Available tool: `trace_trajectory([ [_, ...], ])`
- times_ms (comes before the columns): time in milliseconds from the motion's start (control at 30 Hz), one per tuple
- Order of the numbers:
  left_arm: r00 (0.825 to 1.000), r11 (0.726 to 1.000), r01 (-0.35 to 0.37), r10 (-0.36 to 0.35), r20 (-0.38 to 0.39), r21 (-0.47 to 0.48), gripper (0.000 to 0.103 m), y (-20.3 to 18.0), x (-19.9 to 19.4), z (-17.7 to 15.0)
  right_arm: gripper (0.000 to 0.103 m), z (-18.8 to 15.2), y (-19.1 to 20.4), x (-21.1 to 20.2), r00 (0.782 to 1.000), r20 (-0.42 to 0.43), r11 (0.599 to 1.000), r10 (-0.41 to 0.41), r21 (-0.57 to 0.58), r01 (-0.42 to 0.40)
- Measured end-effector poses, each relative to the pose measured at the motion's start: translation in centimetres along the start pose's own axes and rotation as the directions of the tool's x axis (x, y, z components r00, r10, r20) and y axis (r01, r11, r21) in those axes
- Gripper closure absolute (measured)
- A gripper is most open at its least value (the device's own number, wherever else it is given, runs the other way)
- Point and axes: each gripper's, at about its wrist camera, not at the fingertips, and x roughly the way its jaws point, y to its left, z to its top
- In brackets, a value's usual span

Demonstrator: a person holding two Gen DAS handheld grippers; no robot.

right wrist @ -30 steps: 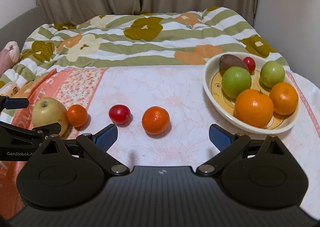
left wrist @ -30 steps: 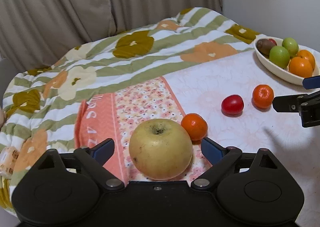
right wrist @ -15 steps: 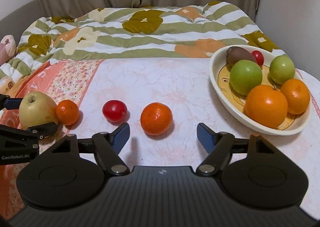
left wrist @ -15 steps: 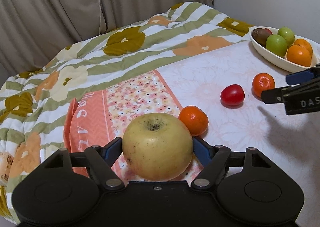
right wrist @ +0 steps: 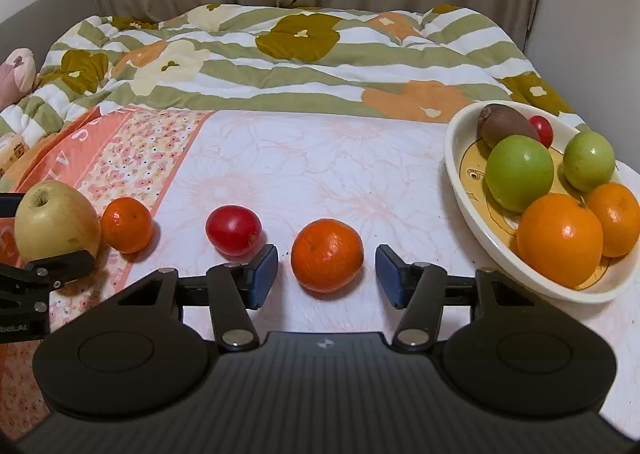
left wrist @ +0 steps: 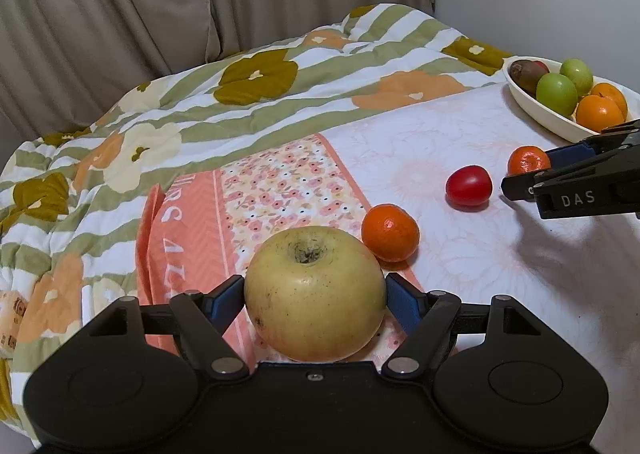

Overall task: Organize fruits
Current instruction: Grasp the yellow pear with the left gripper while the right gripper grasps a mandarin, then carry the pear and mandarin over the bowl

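Closing in since the earlier frames: right gripper (right wrist: 326, 274), jaws just narrowing around the small orange mandarin (right wrist: 327, 254), blue pads flanking it but not yet touching. Clamping firmly on the large yellow-green apple (left wrist: 315, 292): left gripper (left wrist: 315, 300), pads pressing both sides. Lying dead ahead between the right jaws, the mandarin, with the cream oval fruit bowl (right wrist: 460, 190) off to the right, nearer this hand. Reading "DAS" on the right gripper's side in the left view; partial letters on the peach cloth (left wrist: 176, 222).
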Motion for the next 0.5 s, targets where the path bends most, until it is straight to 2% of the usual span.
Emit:
trace_trajectory([
  [33,1.000,1.000,-0.001,0.001,-0.001,-0.006,0.024,0.0,0.0,0.0,0.040,0.0,0.1,0.2,1.000,-0.008,1.000,-0.005,-0.004,0.005],
  [67,1.000,1.000,-0.002,0.002,-0.001,-0.011,0.024,0.0,-0.1,-0.1,0.048,0.0,0.1,0.4,1.000,-0.016,1.000,-0.008,-0.006,0.008],
  [500,0.999,0.997,-0.032,0.033,0.016,-0.070,0.024,0.1,-1.9,0.2,0.050,0.3,-0.5,-1.5,1.000,0.007,1.000,0.016,-0.014,-0.016],
])
